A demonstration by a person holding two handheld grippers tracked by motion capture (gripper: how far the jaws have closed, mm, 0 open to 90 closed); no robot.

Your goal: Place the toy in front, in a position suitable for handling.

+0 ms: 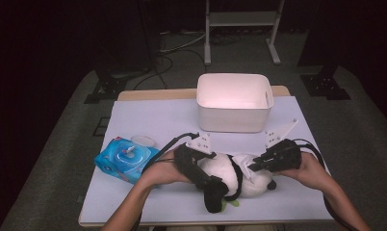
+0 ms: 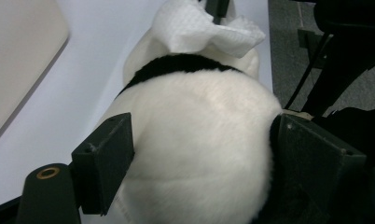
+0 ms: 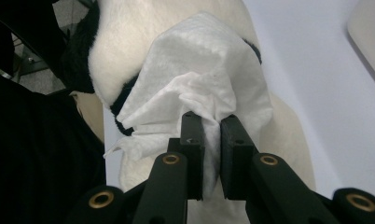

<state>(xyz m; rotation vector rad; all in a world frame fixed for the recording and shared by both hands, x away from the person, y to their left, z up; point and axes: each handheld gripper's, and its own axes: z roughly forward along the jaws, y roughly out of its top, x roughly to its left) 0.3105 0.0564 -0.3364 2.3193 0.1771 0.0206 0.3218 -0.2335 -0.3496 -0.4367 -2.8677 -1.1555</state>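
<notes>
Where wipe point(image 3: 195, 84) drapes, plush point(image 2: 199, 154) white, black-banded.

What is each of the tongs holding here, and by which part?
Left tongs clamp the plush panda across its white body. Right tongs pinch a bunched fold of the white wipe lying on the panda.

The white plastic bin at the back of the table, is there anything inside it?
No, in the high view the white plastic bin shows a bare pale interior, while the black-and-white plush toy lies on the table in front of it.
</notes>
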